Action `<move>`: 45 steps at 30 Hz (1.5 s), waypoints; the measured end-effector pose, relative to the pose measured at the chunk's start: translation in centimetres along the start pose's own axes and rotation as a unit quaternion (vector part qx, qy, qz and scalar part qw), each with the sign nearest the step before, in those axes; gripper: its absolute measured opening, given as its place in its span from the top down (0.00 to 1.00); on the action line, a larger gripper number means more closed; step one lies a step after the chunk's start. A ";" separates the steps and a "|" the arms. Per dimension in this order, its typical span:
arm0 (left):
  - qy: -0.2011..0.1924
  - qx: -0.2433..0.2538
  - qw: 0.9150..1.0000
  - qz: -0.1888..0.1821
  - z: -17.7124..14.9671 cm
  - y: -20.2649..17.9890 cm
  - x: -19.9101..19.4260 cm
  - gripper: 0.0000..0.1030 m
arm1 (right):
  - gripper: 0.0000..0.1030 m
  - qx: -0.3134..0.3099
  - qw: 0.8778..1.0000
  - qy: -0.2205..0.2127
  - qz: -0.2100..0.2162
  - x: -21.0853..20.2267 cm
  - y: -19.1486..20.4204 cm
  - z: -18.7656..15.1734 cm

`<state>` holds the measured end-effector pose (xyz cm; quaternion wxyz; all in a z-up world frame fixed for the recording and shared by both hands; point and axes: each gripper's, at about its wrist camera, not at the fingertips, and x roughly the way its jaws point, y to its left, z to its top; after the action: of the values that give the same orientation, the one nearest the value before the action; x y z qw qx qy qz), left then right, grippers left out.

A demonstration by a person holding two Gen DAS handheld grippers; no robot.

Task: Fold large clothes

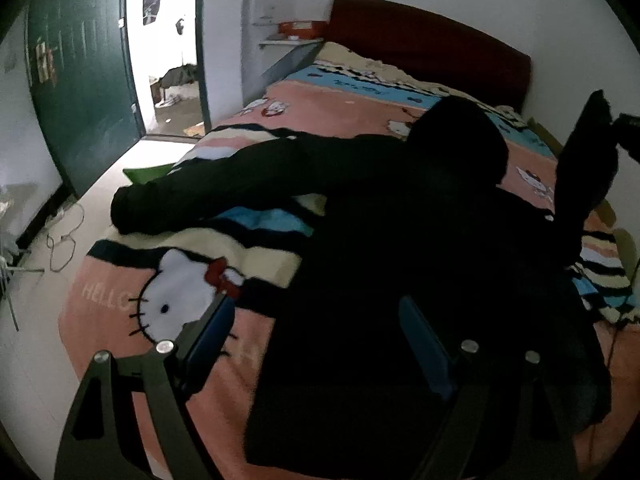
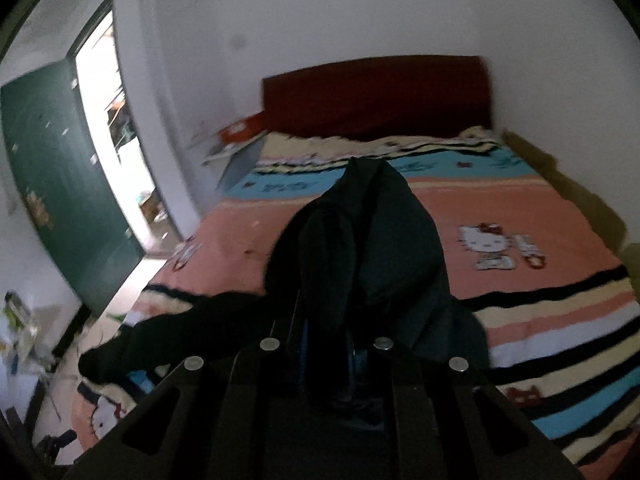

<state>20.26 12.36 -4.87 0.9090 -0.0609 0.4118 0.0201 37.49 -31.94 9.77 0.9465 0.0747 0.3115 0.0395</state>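
A large black hooded garment [image 1: 380, 248] lies spread on a bed with a pink Hello Kitty blanket [image 1: 320, 108]. One sleeve [image 1: 192, 196] stretches left toward the bed's edge. My left gripper [image 1: 316, 320] is open, hovering just above the garment's lower left part. My right gripper [image 2: 328, 344] is shut on a fold of the garment [image 2: 340, 264] and holds it lifted; the raised sleeve shows in the left wrist view [image 1: 584, 168] at the right. The hood [image 2: 396, 232] lies beyond it.
A dark red headboard [image 2: 376, 92] stands at the far end against a white wall. A green door [image 1: 80, 72] is open on the left. A cable [image 1: 64, 236] lies on the pale floor. A small shelf [image 1: 292, 38] holds an orange box.
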 end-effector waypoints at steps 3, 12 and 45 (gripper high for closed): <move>-0.003 -0.011 1.000 0.007 -0.1 1.7 0.3 0.18 | 0.86 -0.016 0.999 0.022 0.017 3.0 3.6 -1.7; -0.001 -0.035 0.999 0.010 -0.1 5.4 2.0 0.18 | 0.86 -0.060 0.993 0.096 0.033 10.7 11.1 -8.6; -0.001 -0.015 1.000 0.003 2.9 -3.7 0.1 0.18 | 0.29 -0.093 0.991 0.096 0.000 5.4 4.0 -11.6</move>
<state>22.83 9.08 -2.70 0.9083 -0.0735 0.4107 0.0287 34.82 -25.96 -1.90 0.9150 -0.0175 0.3960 0.0752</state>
